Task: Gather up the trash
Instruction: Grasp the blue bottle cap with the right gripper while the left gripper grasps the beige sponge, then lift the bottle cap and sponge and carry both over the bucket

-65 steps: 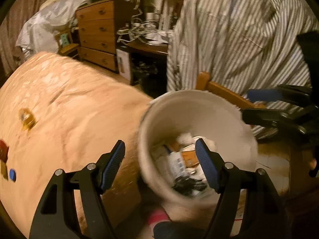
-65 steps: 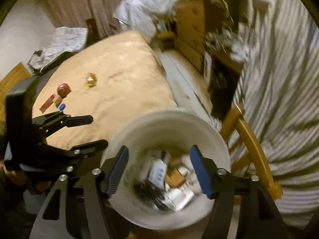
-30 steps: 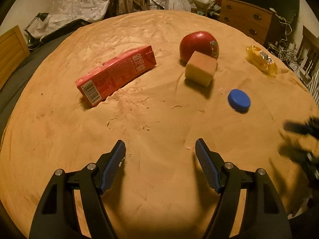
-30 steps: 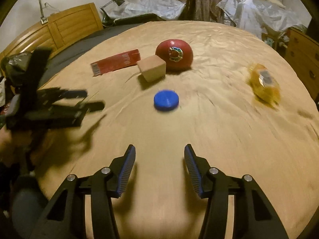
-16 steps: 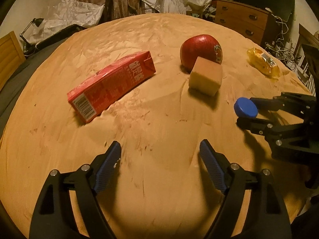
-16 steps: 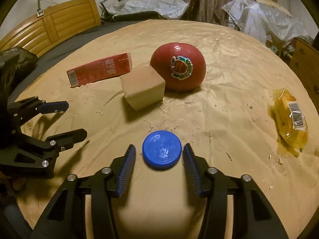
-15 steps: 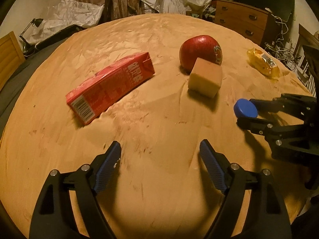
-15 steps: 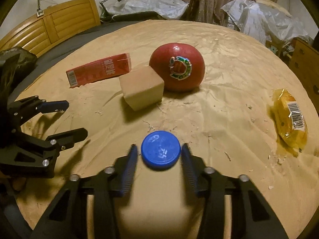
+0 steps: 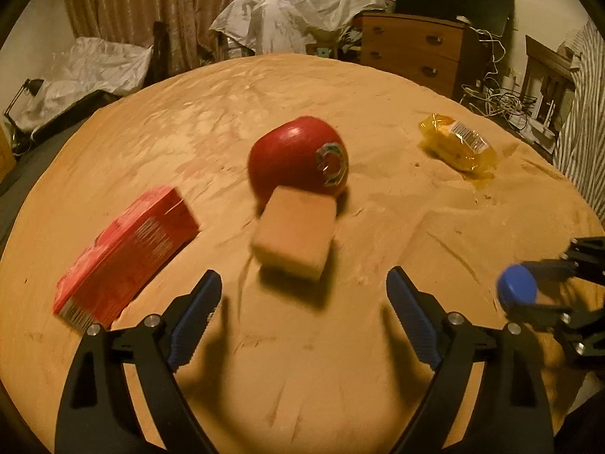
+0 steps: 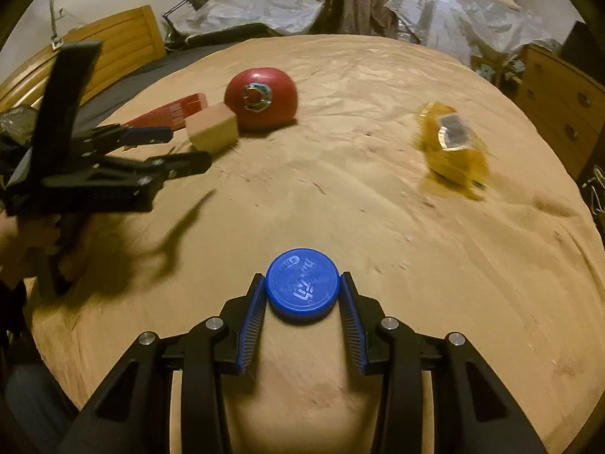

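Our left gripper (image 9: 304,295) has its fingers (image 9: 196,302) spreading wider, empty, hovering over the tan sheet (image 9: 302,378) on the bed; the beige block (image 9: 293,236) sits just ahead of them at twelve o'clock, touching the red apple (image 9: 298,160) behind it. At nine o'clock lies the red carton (image 9: 124,253). Toward two o'clock, well apart, rests the yellow wrapper (image 9: 455,147). Our right gripper (image 10: 301,302) has its fingers (image 10: 251,314) clenched on the blue bottle cap (image 10: 302,283), which sits between the pads just above the sheet, at six o'clock in the right wrist view.
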A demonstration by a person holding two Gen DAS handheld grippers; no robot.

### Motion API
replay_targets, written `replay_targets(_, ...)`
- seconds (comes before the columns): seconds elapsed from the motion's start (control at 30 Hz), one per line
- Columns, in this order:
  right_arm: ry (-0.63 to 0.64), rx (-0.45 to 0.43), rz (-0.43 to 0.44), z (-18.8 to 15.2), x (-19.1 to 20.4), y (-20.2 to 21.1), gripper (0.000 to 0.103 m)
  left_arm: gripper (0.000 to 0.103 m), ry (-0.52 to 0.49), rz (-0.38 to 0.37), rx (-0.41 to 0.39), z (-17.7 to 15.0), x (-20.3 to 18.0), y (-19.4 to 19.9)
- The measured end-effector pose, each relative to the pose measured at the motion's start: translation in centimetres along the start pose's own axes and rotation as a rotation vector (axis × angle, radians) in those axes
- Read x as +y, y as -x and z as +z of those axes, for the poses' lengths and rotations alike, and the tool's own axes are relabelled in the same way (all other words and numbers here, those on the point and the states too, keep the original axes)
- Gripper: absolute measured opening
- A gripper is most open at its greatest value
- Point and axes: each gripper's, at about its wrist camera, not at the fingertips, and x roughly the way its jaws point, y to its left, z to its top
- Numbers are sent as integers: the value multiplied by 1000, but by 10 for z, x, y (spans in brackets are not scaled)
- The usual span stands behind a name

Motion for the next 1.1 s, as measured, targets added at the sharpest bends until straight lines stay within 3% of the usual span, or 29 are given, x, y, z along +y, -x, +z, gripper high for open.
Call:
replay_targets(0.2, 15, -7, -17, -3, -3, 3, 43, 84, 26, 39, 11, 8, 0, -18)
replay_targets(0.53, 42, 5, -57, 2, 8, -5, 42, 47, 47, 59, 14, 13, 3, -25)
replay_targets(0.63, 39, 2, -64, 3, 9, -8, 42, 42, 46, 62, 9, 12, 4, -24)
replay_targets(0.9, 37, -17, -88, 0, 13, -7, 41, 38, 50, 78, 6, 9, -1, -16)
replay_targets(1.1, 33, -37, -91, -2, 18, 0, 41, 38, 88, 97, -14, -3, 0, 12)
